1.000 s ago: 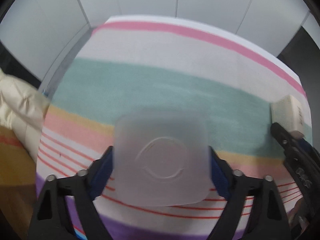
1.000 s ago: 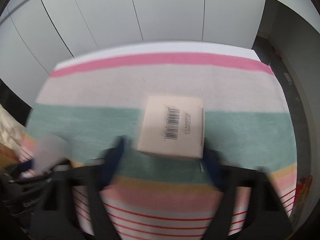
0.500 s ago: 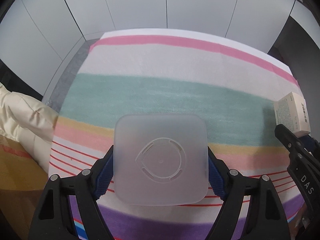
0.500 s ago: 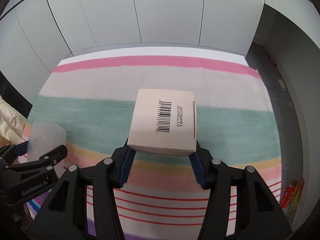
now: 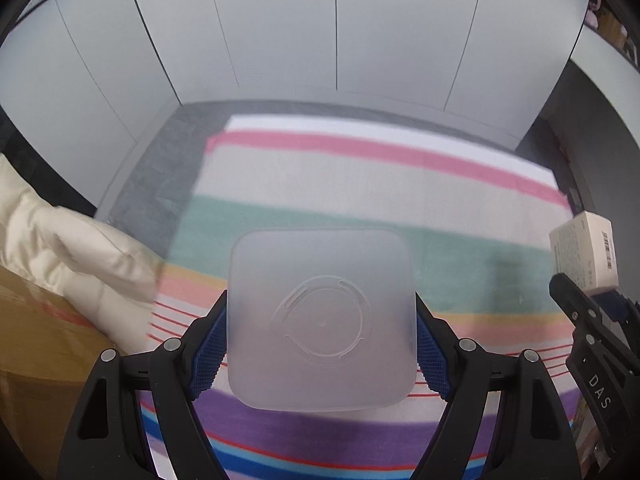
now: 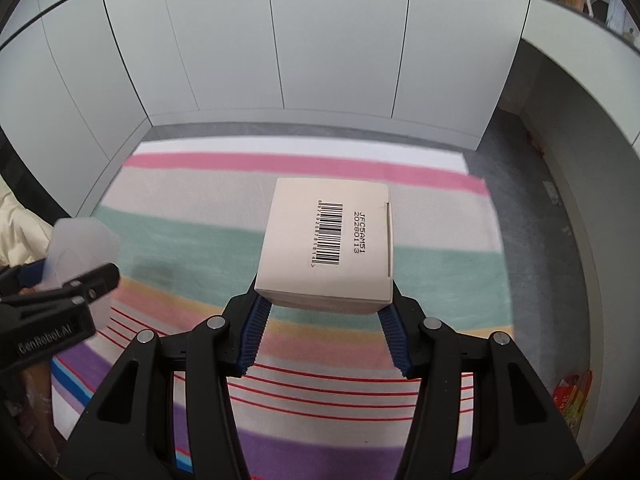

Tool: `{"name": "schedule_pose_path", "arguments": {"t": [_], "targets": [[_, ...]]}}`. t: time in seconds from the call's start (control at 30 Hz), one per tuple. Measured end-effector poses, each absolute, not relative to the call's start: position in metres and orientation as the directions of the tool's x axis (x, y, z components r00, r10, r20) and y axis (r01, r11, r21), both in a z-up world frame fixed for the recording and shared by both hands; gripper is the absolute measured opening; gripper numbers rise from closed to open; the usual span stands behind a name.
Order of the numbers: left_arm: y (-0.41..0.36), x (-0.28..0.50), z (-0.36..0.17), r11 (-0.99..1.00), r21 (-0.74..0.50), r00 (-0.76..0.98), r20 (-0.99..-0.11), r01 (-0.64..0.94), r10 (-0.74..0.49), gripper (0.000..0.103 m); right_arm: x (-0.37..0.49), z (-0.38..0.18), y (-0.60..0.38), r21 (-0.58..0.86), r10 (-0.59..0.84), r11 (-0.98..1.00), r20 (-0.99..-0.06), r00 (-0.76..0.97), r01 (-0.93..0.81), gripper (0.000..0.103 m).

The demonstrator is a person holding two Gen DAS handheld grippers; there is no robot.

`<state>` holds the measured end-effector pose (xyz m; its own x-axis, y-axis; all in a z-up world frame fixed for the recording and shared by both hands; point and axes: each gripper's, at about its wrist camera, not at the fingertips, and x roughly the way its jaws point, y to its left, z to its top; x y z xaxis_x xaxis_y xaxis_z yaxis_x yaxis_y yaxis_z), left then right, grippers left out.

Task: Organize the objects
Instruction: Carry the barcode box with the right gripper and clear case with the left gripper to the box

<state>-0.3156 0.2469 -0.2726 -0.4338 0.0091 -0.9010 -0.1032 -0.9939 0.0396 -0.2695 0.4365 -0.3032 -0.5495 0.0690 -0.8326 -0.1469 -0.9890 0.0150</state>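
Note:
My left gripper (image 5: 320, 344) is shut on a frosted translucent square plastic container (image 5: 320, 316) and holds it above the striped rug (image 5: 360, 192). My right gripper (image 6: 324, 320) is shut on a cream cardboard box (image 6: 326, 240) with a barcode on top, also held above the rug (image 6: 192, 224). The box shows at the right edge of the left wrist view (image 5: 586, 252). The container shows at the left of the right wrist view (image 6: 78, 248).
A cream padded jacket (image 5: 68, 264) lies over a brown cardboard carton (image 5: 36, 360) at the left. White cabinet doors (image 6: 280, 40) stand behind the rug. Grey floor (image 6: 520, 168) borders it. Colourful packets (image 6: 572, 396) lie at the far right.
Both grippers have risen and pulled back with their loads; the rug looks farther off and more of the wall and floor shows.

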Motion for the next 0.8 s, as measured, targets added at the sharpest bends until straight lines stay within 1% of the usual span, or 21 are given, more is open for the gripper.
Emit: {"name": "schedule_pose_path", "arguments": {"t": [0.07,0.27,0.37,0.43,0.63,0.8], "targets": [[0.244,-0.314,-0.254,-0.993,0.044,-0.457,-0.889,-0.106,0.01,0.082,-0.27,-0.282,0.436,0.004,0.079,-0.99,-0.824,-0.561,-0.144,0.054],[0.229,-0.301,-0.174,-0.995,0.036,-0.545,-0.838,-0.091,0.019,0.082,-0.257,-0.215,0.433,-0.009,0.093,-0.99,-0.792,-0.603,-0.141,0.054],[0.22,-0.289,-0.138,-0.996,0.013,-0.58,-0.814,-0.089,0.041,0.082,-0.247,-0.179,0.431,-0.016,0.105,-0.989,-0.772,-0.627,-0.147,0.054],[0.216,-0.275,-0.116,-0.995,0.02,-0.6,-0.799,-0.093,0.041,0.082,-0.239,-0.154,0.428,-0.029,0.12,-0.988,-0.757,-0.643,-0.15,0.054],[0.207,-0.247,-0.071,-0.992,0.042,-0.627,-0.778,-0.122,0.044,0.082,-0.214,-0.1,0.417,-0.021,0.108,-0.991,-0.728,-0.678,-0.136,0.054],[0.197,-0.227,-0.045,-0.991,0.02,-0.643,-0.762,-0.136,0.073,0.082,-0.195,-0.075,0.406,-0.018,0.107,-0.991,-0.709,-0.697,-0.134,0.054]]}}
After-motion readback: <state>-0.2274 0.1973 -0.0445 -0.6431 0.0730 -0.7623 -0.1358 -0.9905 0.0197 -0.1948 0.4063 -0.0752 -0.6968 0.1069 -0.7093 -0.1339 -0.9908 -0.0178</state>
